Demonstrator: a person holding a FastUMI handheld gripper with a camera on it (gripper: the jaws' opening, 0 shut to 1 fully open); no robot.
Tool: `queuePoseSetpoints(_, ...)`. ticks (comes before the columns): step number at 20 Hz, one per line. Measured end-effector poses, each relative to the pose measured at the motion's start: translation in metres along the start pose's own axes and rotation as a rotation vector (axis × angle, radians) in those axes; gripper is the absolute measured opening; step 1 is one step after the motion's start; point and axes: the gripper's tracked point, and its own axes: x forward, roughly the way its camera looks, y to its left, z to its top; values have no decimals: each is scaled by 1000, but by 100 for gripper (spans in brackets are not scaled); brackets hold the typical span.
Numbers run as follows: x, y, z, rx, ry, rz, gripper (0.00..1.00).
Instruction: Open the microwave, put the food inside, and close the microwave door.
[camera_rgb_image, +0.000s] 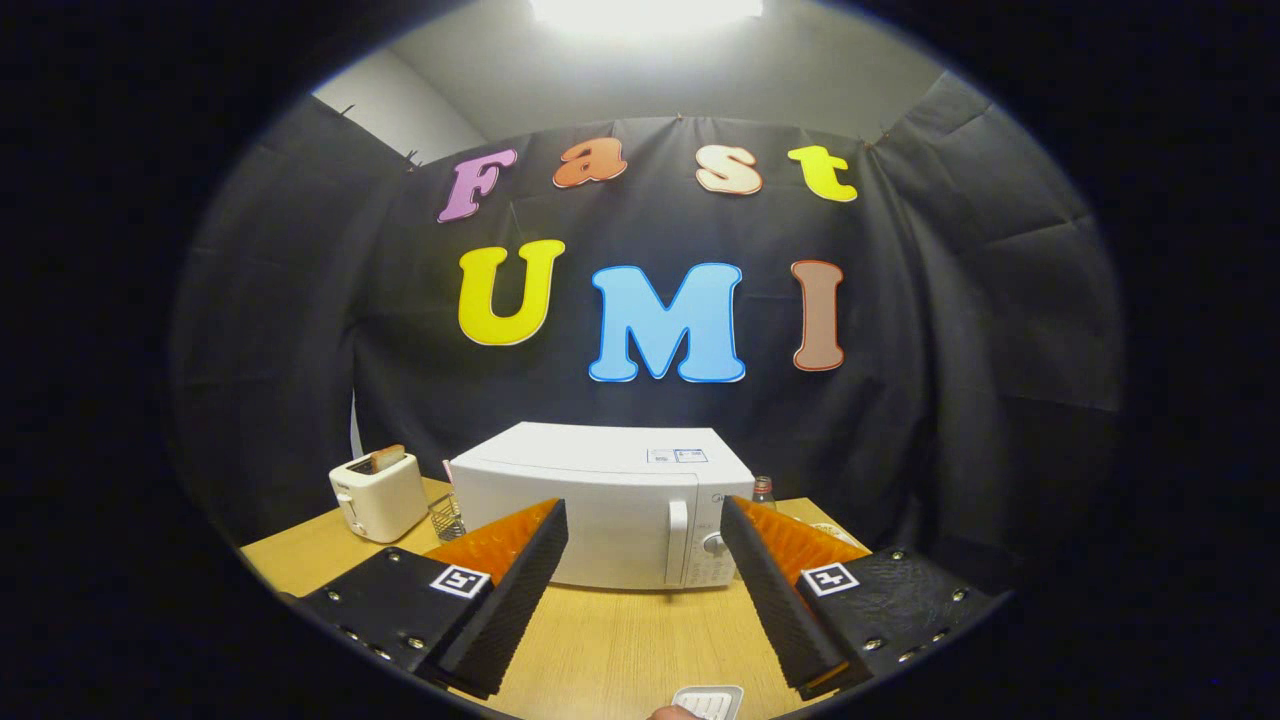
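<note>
The boxy white microwave (600, 505) stands toward the far edge of the light wooden tabletop (620, 640), door closed, its upright white handle (678, 542) and round knob (713, 544) on the right side of its front. The gripper (643, 540) hovers before it, fingers spread wide and empty, framing the door. At the near edge between the fingers lies a small white ridged tray (708, 702). A white toaster (377, 494) sits near the far left corner, a wire basket (447, 517) just beside the microwave, a bottle (764, 491) behind its right.

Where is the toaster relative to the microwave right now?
In the gripper view the toaster stands on the wooden table left of the closed microwave, beyond the open gripper, with a small wire basket between them.
</note>
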Motion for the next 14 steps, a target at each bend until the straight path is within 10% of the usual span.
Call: queuePoseSetpoints(14, -45, -16, 9, -11, -21, -43, 98)
